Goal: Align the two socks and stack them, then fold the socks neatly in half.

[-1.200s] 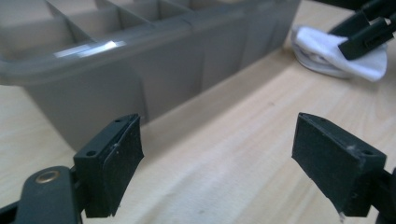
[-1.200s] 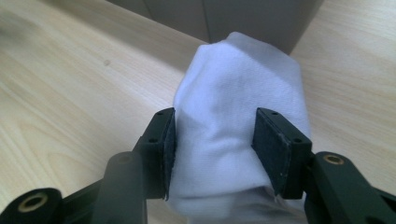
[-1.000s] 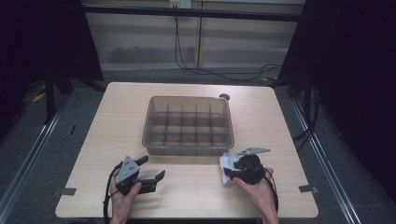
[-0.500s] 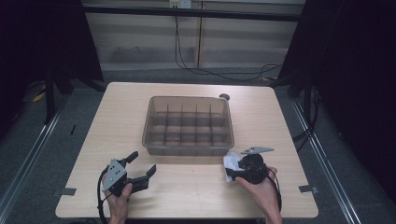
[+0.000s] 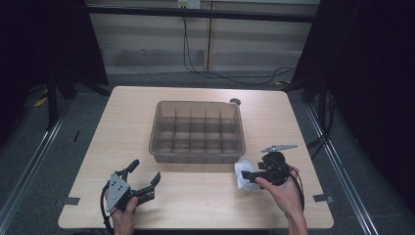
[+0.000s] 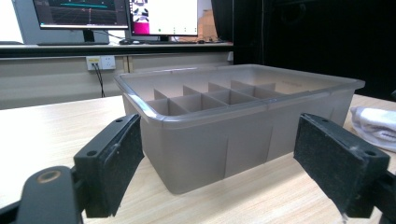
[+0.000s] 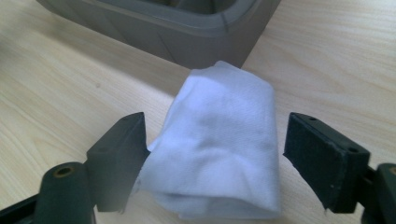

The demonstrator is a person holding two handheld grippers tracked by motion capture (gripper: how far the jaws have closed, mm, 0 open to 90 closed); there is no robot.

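Evidently, little of the work is finished: a folded white cloth (image 7: 217, 144) is seen lying on the wooden table (image 5: 195, 200), just beside the near right corner of the grey divided bin (image 5: 197, 131), and nothing is seen in the bin's compartments. The right gripper (image 5: 255, 175) is held over the cloth with its jaws spread; they have just been opening, and the cloth lies between them. In the right gripper view the one pad seems to brush the cloth's edge, though this cannot be told for certain, and the other pad is set well clear, so no grip is judged to be made. The left gripper (image 5: 145, 180) is held near the front left of the table, its jaws wide apart and nothing between them, pointed toward the bin's near wall.

What is left, by this reading, is for the cloth to be taken up and dealt with. Open tabletop is offered along the front edge between the two grippers. The bin's corner stands close behind the cloth, and the table's front edge lies near both hands.
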